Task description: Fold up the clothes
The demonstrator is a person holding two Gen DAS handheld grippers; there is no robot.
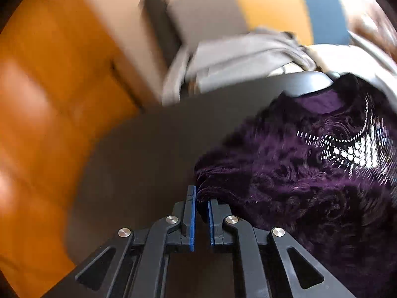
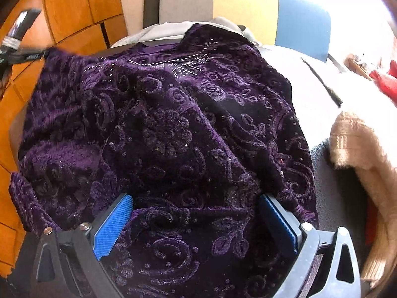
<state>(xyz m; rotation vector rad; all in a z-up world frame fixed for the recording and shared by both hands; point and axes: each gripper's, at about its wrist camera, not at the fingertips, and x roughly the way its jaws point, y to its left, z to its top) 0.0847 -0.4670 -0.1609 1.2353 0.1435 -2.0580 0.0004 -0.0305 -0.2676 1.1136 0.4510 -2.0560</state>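
A dark purple velvet top (image 2: 173, 129) with swirl patterns and white studs near the neck lies rumpled on a dark grey table (image 1: 139, 149). In the left wrist view it (image 1: 310, 173) fills the right side. My left gripper (image 1: 201, 196) is shut on a fold at the top's left edge. In the right wrist view the left gripper (image 2: 22, 52) shows at the far left, at the cloth's corner. My right gripper (image 2: 196, 213) is open, its blue pads (image 2: 113, 223) spread wide over the near part of the cloth.
A cream knitted garment (image 2: 359, 154) lies at the table's right edge. Grey and white clothes (image 1: 243, 57) are piled beyond the table. A grey, yellow and blue chair back (image 2: 248, 7) stands behind. Orange wood panels (image 1: 49, 99) are at left.
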